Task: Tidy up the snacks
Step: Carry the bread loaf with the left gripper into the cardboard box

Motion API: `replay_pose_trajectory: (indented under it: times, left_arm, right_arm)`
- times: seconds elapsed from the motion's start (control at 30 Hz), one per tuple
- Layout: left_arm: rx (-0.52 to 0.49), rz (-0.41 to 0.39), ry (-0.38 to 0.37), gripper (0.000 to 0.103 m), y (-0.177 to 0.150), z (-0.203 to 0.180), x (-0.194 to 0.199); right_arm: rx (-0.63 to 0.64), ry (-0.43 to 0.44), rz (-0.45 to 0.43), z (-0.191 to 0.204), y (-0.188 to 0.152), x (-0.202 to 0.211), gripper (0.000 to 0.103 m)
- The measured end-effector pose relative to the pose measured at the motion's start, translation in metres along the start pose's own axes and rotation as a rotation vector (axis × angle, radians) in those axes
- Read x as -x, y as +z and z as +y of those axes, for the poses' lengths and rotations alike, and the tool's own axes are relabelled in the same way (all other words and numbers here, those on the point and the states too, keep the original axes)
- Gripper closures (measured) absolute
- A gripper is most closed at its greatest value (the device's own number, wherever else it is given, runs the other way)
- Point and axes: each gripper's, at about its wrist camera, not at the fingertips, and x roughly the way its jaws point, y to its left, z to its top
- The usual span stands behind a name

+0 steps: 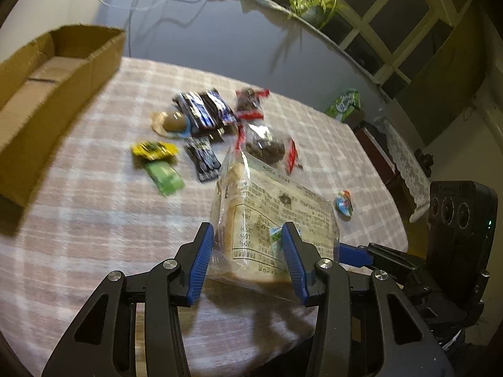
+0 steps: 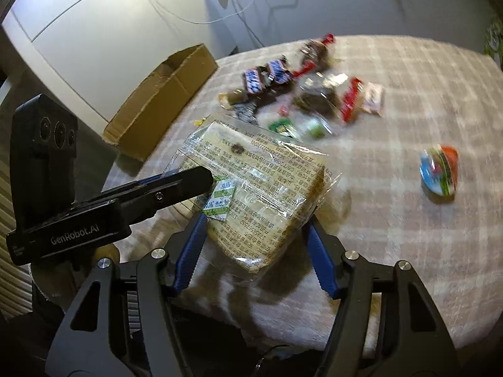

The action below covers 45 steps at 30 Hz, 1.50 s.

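Bread packet [image 1: 276, 216] sits low centre in both wrist views, lifted off the tabletop [image 1: 94, 220], held at opposite ends: left gripper [image 1: 248, 257] jaws clamp one end, right gripper [image 2: 254, 242] jaws pinch the other corner. Its long axis points toward the cardboard box [image 1: 59, 94], upper left of frame, beyond the scattered snacks [image 1: 204, 116].

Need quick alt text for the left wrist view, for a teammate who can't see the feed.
The left gripper closes on a clear bag of sliced bread above a plaid-covered table, with the right gripper at the bag's right end. Beyond lie scattered snacks, and an open cardboard box sits far left.
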Motion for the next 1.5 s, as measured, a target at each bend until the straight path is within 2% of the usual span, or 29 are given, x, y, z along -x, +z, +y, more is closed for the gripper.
replay_pose_trajectory:
  times: [0.63, 0.97, 1.33, 1.5]
  left_arm:
    - [0.069, -0.219, 0.103, 0.060, 0.037, 0.056, 0.077]
    - [0.151, -0.315, 0.182, 0.060, 0.051, 0.109, 0.114]
    - [0.244, -0.350, 0.258, 0.060, 0.063, 0.164, 0.123]
    - [0.258, -0.348, 0.300, 0.059, 0.063, 0.173, 0.120]
  right_arm:
    - [0.244, 0.063, -0.046, 0.101, 0.071, -0.020, 0.038]
    - [0.381, 0.128, -0.032, 0.160, 0.114, -0.060, 0.038]
    - [0.470, 0.199, 0.016, 0.203, 0.146, -0.120, 0.038]
    - [0.524, 0.190, 0.036, 0.216, 0.149, -0.141, 0.038]
